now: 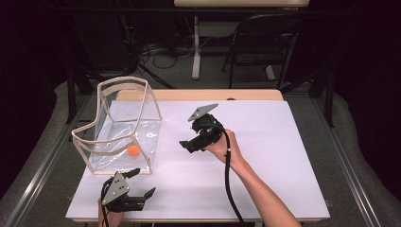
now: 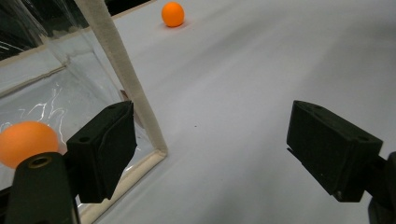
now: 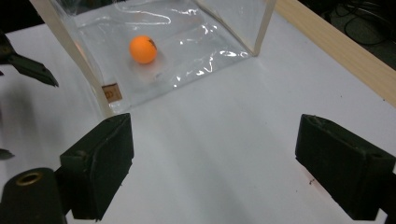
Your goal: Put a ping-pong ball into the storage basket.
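A clear plastic box with cream trim stands at the left of the white table top. An orange ball lies on its floor; the right gripper view shows this ball through the clear wall. My left gripper rests open near the front edge, just beside the box's near corner post, with nothing between its pads. Far ahead of it a second orange ball lies on the bare table. My right gripper hovers open mid-table, pointing at the box, empty.
A wooden strip runs along the table's far edge. Behind it stand a folding chair and a table leg, with cables on the floor. The white top to the right of my right hand is bare.
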### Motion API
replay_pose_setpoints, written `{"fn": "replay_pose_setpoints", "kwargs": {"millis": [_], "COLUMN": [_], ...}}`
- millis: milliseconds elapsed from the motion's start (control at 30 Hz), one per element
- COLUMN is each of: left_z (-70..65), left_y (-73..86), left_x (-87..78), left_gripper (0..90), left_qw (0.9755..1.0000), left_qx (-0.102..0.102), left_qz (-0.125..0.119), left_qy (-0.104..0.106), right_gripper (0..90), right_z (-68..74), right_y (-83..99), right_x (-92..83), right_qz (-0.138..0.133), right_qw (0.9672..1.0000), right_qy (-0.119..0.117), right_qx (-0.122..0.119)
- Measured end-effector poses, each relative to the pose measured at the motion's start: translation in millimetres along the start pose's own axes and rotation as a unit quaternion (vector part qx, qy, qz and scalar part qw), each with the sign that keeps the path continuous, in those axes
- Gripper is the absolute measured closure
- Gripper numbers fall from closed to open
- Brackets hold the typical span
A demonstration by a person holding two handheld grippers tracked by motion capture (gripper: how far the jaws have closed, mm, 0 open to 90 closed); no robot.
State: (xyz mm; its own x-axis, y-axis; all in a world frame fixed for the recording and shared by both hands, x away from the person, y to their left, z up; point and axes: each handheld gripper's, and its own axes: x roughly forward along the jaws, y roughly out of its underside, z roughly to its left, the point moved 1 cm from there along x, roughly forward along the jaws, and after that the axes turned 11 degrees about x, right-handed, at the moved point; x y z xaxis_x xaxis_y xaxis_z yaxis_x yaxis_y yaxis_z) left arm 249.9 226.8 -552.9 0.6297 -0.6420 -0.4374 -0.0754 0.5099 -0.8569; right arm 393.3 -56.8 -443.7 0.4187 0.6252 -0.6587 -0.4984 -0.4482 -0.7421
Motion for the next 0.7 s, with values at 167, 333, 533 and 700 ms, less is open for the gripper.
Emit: {"fn": "replay_pose_setpoints", "kwargs": {"millis": [167,333,533,700], "left_z": [1.1,0.7,1.9,3.2], "left_y": [0.8,0.8,1.4,2.7], "left_x": [-0.1,0.9,-0.8,-1.4], "left_gripper": [16.1,16.1,16.1,16.1], "left_qw": [1.0000,1.0000,1.0000,1.0000], "left_qx": [-0.001,-0.002,-0.003,-0.004], "left_qz": [0.002,0.002,0.001,0.001], "left_qy": [-0.001,0.000,-0.003,-0.003], "right_gripper": [10.2,9.0,7.0,2.8], "right_z": [-4.9,-7.8,-13.1,-18.1], "right_y": [17.6,32.7,53.4,65.7], "right_x": [3.7,4.1,9.0,12.8], "right_qz": [0.004,0.010,0.022,0.033], "right_qw": [0.9999,0.9997,0.9993,0.9987], "right_qy": [-0.001,-0.003,0.000,0.006], "right_qx": [0.012,0.021,0.031,0.039]}}
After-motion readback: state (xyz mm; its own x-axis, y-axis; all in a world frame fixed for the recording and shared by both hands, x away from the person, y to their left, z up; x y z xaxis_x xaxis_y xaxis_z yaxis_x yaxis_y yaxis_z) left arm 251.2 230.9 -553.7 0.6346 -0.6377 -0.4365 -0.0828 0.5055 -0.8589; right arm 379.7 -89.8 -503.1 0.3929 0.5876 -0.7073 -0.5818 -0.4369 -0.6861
